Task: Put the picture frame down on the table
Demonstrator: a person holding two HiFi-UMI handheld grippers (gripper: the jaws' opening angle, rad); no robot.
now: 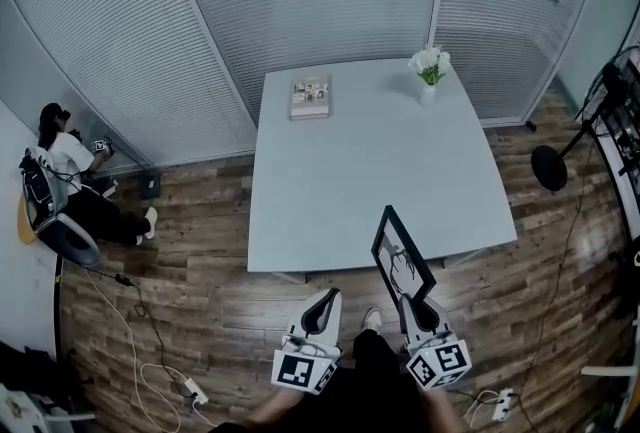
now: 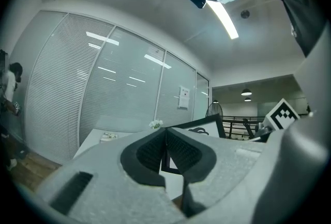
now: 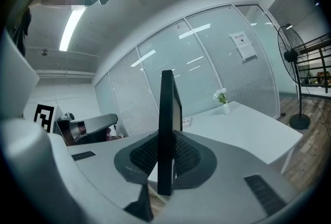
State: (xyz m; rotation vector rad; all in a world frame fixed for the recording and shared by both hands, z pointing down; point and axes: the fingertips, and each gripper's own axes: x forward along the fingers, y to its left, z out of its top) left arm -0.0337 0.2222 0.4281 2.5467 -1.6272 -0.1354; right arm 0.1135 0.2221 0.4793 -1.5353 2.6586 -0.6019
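A black picture frame (image 1: pixel 400 256) with a white print stands upright over the near edge of the pale grey table (image 1: pixel 380 161). My right gripper (image 1: pixel 413 299) is shut on its lower edge. In the right gripper view the frame (image 3: pixel 166 124) shows edge-on between the pads, rising above my right gripper (image 3: pixel 165 140). My left gripper (image 1: pixel 324 301) hangs beside it, to the left and off the table's near edge. Its jaws meet at the tips with nothing in them. In the left gripper view the frame (image 2: pixel 199 125) sits just beyond my left gripper (image 2: pixel 165 132).
A small stack of books (image 1: pixel 310 96) lies at the table's far left, and a vase of white flowers (image 1: pixel 429 71) stands at the far right. A person (image 1: pixel 75 186) sits on the floor at left. A fan stand (image 1: pixel 550 166) is at right, and cables (image 1: pixel 150 361) trail on the wooden floor.
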